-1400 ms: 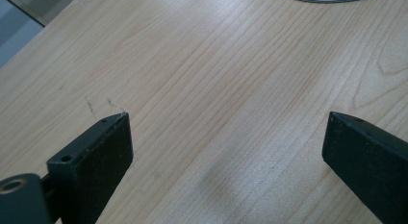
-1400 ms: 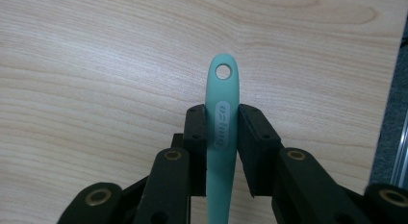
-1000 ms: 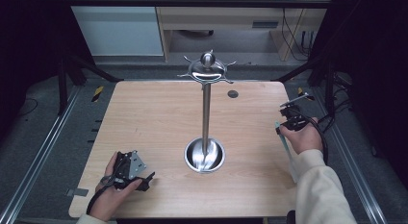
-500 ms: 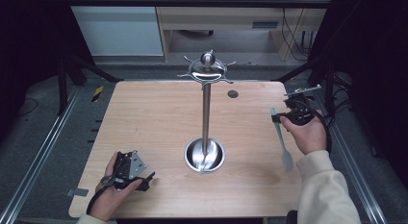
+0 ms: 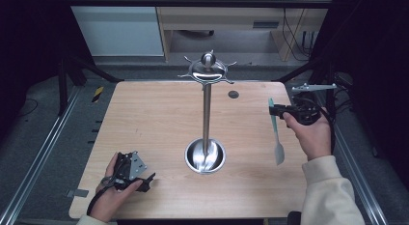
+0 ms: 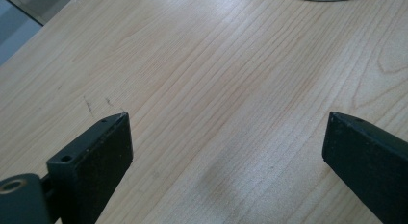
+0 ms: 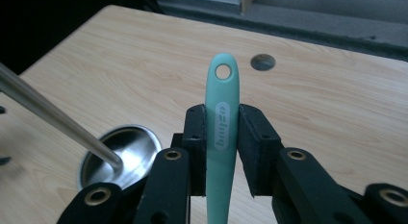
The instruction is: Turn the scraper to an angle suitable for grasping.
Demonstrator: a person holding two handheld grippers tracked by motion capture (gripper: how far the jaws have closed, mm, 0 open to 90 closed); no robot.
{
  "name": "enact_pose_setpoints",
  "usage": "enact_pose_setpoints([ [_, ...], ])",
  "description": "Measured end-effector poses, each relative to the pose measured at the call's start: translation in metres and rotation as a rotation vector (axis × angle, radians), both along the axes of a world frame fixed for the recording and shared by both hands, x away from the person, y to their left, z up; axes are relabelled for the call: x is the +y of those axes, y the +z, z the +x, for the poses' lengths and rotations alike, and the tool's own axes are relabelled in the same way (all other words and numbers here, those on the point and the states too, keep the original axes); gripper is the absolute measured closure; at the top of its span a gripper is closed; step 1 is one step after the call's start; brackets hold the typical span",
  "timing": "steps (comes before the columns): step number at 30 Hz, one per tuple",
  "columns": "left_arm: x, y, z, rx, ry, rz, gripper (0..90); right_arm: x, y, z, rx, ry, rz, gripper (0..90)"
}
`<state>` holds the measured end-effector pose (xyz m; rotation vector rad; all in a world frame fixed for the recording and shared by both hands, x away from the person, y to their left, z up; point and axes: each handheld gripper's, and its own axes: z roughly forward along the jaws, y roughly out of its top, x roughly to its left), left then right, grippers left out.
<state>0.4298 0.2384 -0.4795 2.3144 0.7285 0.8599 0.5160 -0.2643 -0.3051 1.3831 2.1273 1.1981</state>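
Observation:
A metal hanging stand (image 5: 207,109) rises from a round dish base (image 5: 205,156) at the table's middle, with hooks around its top cap (image 5: 207,70). At the table's right edge my right gripper (image 5: 273,110) is shut on the handle of a teal utensil (image 5: 276,133), which hangs above the table with its pale blade down. In the right gripper view the handle (image 7: 221,84) stands upright between the jaws of the right gripper (image 7: 222,125), its hanging hole at the top. My left gripper (image 5: 146,180) rests open at the front left, and the left gripper (image 6: 226,147) has bare wood between its jaws.
A small dark round hole (image 5: 233,94) sits in the wooden table (image 5: 144,119) behind the stand. Metal rails run along both sides of the table. The stand's pole (image 7: 57,120) and base (image 7: 120,149) lie left of the held handle.
My right gripper has risen and moved toward the far side with the teal utensil, which went from slanting low by the table to hanging nearly upright. The left gripper has stayed put.

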Motion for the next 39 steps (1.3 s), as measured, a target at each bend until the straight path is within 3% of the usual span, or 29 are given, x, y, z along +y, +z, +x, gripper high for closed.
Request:
enact_pose_setpoints([
  [7,0.0,0.0,0.0,0.0,0.001,-0.002,3.3,0.002,0.008,-0.008,-0.04,0.045,0.104,74.3],
  [11,0.0,0.0,0.0,-0.001,0.002,-0.004,3.2,0.004,0.013,-0.013,-0.065,0.067,0.131,74.3],
  [20,0.0,0.0,0.0,0.001,-0.001,0.002,3.2,0.015,0.029,-0.03,-0.162,0.128,0.17,74.2],
  [27,0.0,0.0,0.0,0.001,0.001,0.0,3.2,0.022,0.036,-0.035,-0.181,0.151,0.169,74.2],
  [39,0.0,0.0,0.0,0.0,0.001,0.001,3.2,0.035,0.053,-0.048,-0.258,0.196,0.18,74.2],
])
